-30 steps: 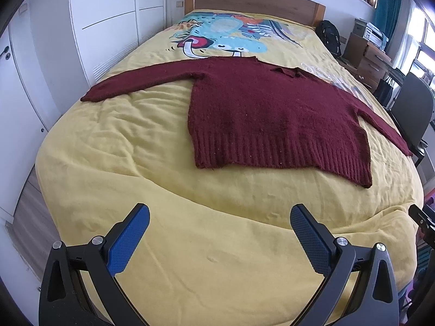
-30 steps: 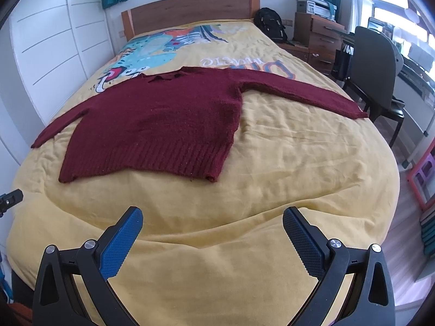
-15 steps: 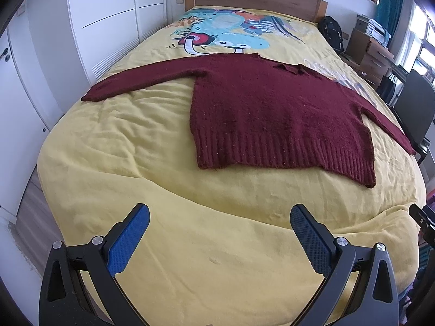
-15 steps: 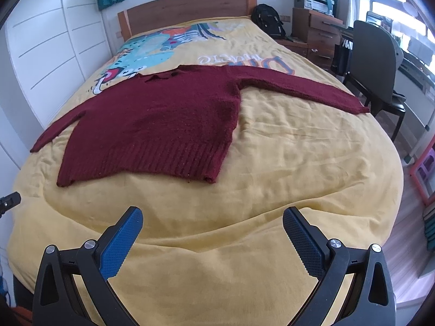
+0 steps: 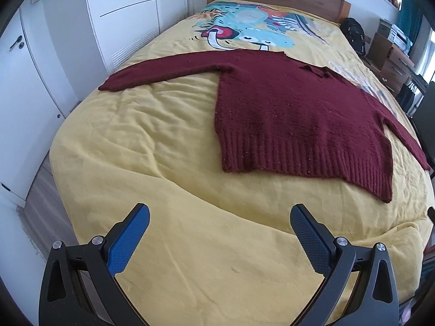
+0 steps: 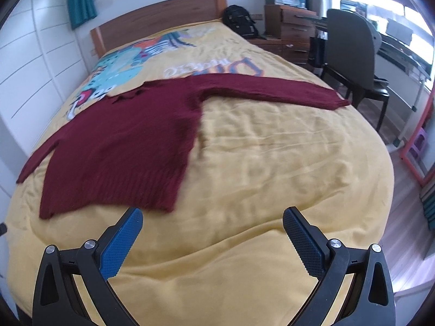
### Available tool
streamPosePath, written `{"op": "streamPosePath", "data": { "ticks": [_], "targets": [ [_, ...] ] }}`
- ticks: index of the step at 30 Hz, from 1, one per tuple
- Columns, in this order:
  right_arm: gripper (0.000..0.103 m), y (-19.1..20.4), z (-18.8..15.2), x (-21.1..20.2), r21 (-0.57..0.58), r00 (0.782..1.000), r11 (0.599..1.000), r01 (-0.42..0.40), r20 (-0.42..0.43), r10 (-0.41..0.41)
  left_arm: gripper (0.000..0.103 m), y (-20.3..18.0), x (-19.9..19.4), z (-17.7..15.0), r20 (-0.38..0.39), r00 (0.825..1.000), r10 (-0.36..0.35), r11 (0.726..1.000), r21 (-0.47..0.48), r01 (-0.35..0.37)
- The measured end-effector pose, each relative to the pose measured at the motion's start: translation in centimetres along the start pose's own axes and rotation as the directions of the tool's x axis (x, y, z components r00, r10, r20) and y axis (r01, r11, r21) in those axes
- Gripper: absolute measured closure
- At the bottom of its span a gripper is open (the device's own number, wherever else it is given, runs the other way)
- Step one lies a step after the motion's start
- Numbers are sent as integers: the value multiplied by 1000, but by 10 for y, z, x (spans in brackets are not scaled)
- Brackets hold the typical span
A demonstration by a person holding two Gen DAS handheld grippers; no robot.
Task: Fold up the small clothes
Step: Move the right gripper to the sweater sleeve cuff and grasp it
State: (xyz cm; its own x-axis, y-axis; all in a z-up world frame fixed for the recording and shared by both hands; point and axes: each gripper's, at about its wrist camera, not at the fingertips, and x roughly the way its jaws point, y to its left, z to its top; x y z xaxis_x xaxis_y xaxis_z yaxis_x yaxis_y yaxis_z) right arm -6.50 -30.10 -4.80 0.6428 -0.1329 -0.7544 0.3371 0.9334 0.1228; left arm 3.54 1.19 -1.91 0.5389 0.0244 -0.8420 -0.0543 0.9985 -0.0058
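Note:
A dark red knitted sweater (image 5: 296,114) lies flat on the yellow bed cover (image 5: 152,146), both sleeves spread out sideways, ribbed hem toward me. It also shows in the right wrist view (image 6: 130,146), with its right sleeve (image 6: 272,92) stretched toward the bed's right edge. My left gripper (image 5: 220,231) is open and empty, hovering above the bed's foot, short of the hem. My right gripper (image 6: 212,231) is open and empty, just short of the hem's right corner.
White wardrobe doors (image 5: 38,62) stand close along the bed's left side. A wooden headboard (image 6: 160,16) is at the far end. A black backpack (image 6: 242,21), a wooden drawer unit (image 6: 291,27) and a grey chair (image 6: 350,54) stand to the right of the bed.
Both grippers have moved forward toward the sweater. The right one has also swung right, so the sweater now sits further left in its view. Both stay open.

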Motion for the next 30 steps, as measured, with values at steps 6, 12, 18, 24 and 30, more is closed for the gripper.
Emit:
{"op": "streamPosePath", "data": {
  "ticks": [6,12,18,24,30],
  "targets": [
    [0,-32,26,17,48,999,998,36,17,-36,1,-1,5,9,-8,1000,26,1000,-14,-26],
    [0,-72,52,35,125,996,989,80,35,-85,1,-1,10,23,-5,1000,30,998,-47,-30],
    [0,-103,80,64,147,994,984,102,26,-107,1,3,13,41,23,999,32,994,-107,-29],
    [0,-124,106,99,160,993,981,112,14,-116,1,-2,18,50,36,999,19,997,-73,-17],
    [0,-153,134,143,217,993,969,115,-29,-112,1,-9,29,53,3,1000,4,998,-66,-4]
  ]
}}
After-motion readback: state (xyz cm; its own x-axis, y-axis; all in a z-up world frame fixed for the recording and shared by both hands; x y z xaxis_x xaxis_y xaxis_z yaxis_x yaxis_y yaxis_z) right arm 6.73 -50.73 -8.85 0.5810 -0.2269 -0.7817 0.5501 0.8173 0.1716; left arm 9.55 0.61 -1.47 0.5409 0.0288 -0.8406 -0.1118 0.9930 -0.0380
